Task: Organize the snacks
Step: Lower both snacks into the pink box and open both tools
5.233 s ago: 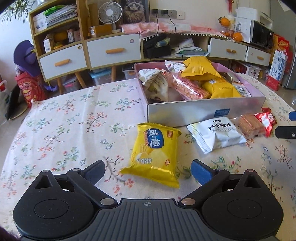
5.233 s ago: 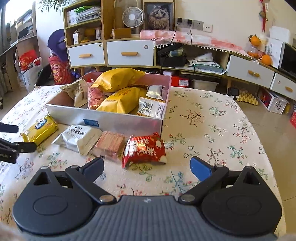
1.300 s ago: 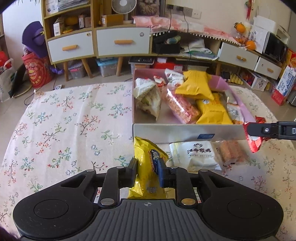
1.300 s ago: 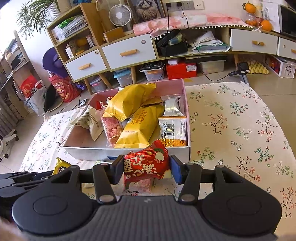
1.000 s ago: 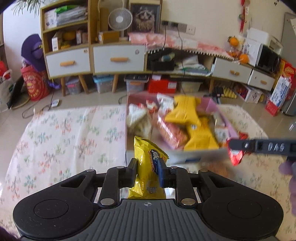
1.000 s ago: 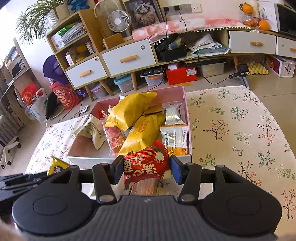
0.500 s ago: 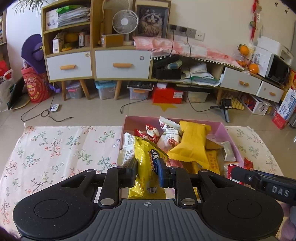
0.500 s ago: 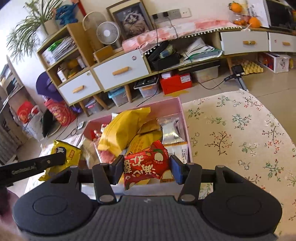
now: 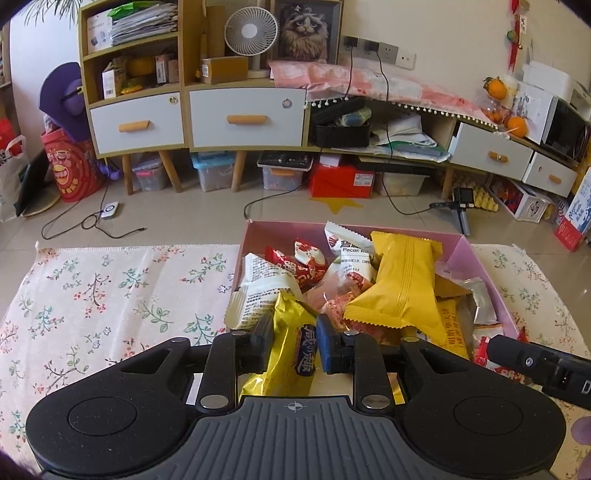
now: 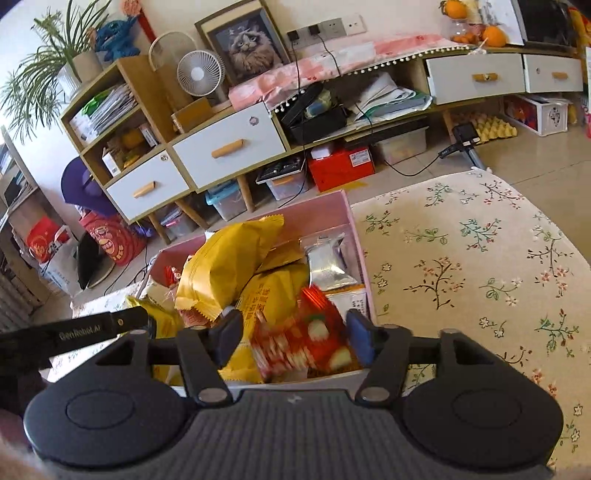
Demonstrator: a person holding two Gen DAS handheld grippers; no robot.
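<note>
- over the pink box (image 9: 476, 258), our left gripper (image 9: 294, 341) opens its jaws, the yellow packet (image 9: 286, 354) between them.
- at 3 o'clock, our right gripper (image 10: 293, 338) opens too, the red packet (image 10: 303, 341) loose between its jaws.

This is a lived-in home's living room. At twelve o'clock a low wooden sideboard (image 9: 192, 118) with white drawers carries a desk fan (image 9: 251, 35), a framed cat portrait (image 9: 304, 29) and oranges (image 9: 515, 125). Storage tubs (image 9: 212, 175) sit on the tiled floor beneath, and a floral cloth (image 9: 96, 295) covers the tabletop.
</note>
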